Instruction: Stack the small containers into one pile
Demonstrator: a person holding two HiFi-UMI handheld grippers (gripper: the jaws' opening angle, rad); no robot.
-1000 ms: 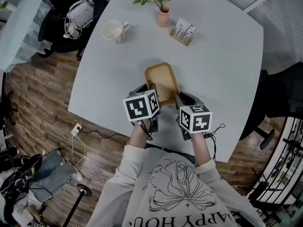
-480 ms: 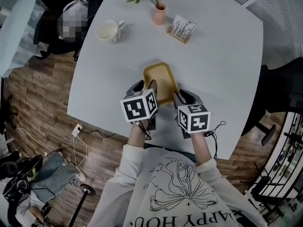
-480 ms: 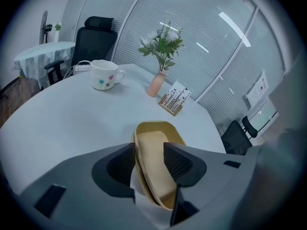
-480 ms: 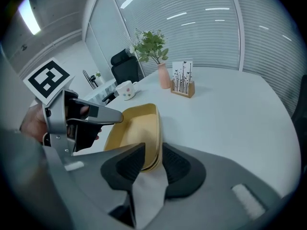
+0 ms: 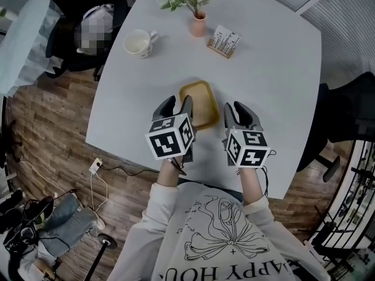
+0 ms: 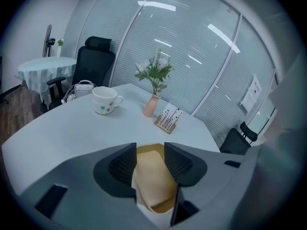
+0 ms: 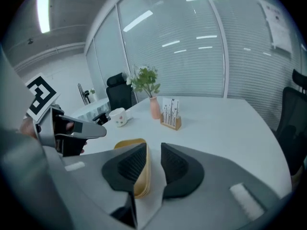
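A shallow yellow container (image 5: 199,98) lies on the white table (image 5: 275,69); layered rims on its side suggest several nested in one pile. My left gripper (image 5: 177,104) hovers over its near left edge with the jaws opening. In the left gripper view the container (image 6: 152,186) shows through the gap of the left gripper (image 6: 150,152), and the pads stand clear of it. My right gripper (image 5: 237,109) is just right of the container, its jaws opening with only table between them. In the right gripper view the container (image 7: 127,143) sits left of the right gripper (image 7: 153,159).
At the table's far side stand a white mug (image 5: 139,41), a pink vase with flowers (image 5: 198,23) and a wooden card holder (image 5: 224,41). Black office chairs flank the table at the right (image 5: 351,116) and far left (image 5: 88,16). The table's near edge (image 5: 199,174) runs just below the grippers.
Both grippers' jaws have spread apart. The right gripper has come away from the container's right edge and now stands beside it. The left gripper has shifted slightly back toward the person.
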